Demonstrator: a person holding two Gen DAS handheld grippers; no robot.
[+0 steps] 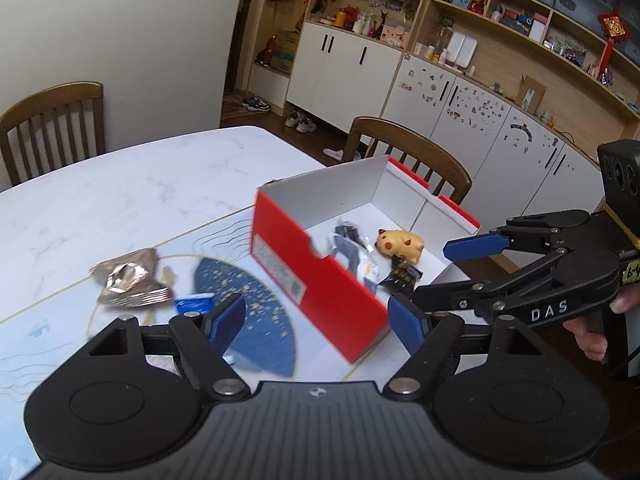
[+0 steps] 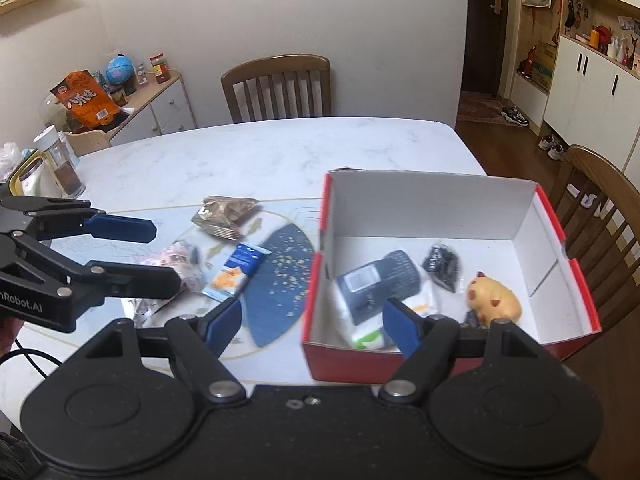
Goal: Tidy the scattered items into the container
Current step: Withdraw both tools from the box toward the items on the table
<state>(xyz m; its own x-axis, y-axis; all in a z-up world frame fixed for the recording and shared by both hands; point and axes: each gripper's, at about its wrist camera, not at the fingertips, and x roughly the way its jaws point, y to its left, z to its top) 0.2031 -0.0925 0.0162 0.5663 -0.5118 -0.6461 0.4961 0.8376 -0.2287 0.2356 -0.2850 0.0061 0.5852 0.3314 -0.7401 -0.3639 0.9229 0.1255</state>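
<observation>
Both views are evenly and softly lit, bright enough to read colours, with no hard shadows on the white table (image 1: 120, 184). A dull sheen lies on the tabletop toward 10 o'clock in the left wrist view. The doorway (image 2: 480, 40) at 1 o'clock in the right wrist view is dark. Motion blur smears the near things: the red box (image 1: 320, 280), the foil packet (image 1: 128, 284) and the blue mat (image 2: 280, 276) have soft edges, while the far shelves (image 1: 520, 20) stay sharper. Fisheye bending curves the cabinets (image 1: 460, 112) and walls strongly toward the edges, and the corners go black.
</observation>
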